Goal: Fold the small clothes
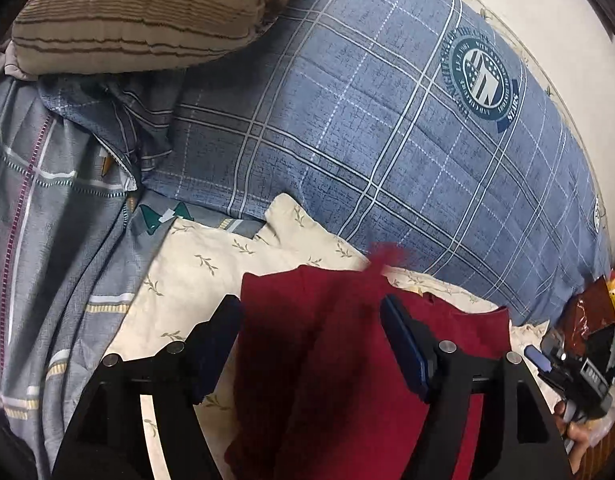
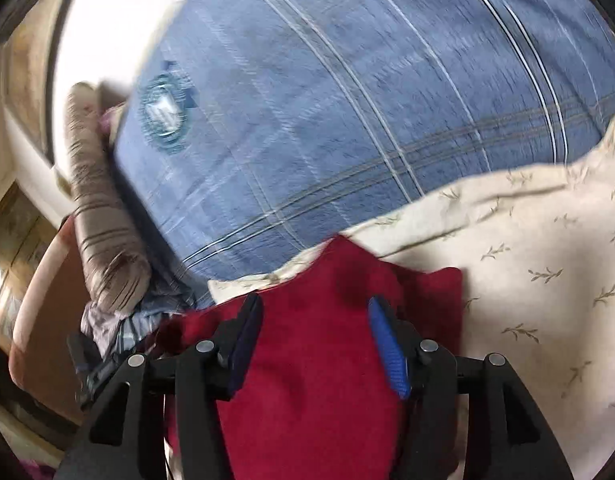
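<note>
1. Jaws of the left gripper [image 1: 311, 308] are seen standing apart over the red garment [image 1: 347, 360]; the cloth lies beneath and between them, but neither pad is seen pressing on it, so nothing is gripped.
2. Jaws of the right gripper [image 2: 315, 308] are likewise spread above the same red garment [image 2: 307, 360], with no cloth pinched.
3. The garment is laid on a cream leaf-print cloth [image 1: 211, 264], which rests on the blue plaid bedcover [image 1: 387, 128].
4. The step in hand is judged to be a release just after a fold was laid down; a doubled layer and a raised tuft at the far edge suggest it.
5. For the next move, a fresh edge or corner would have to be chosen and pinched, or the fold pressed flat.
6. The garment's near part is cut off by the gripper frames, so its full outline and kind cannot be told.
7. The right wrist view is smeared by motion; the striped pillow [image 1: 147, 12] is clear only in the left view.
</note>
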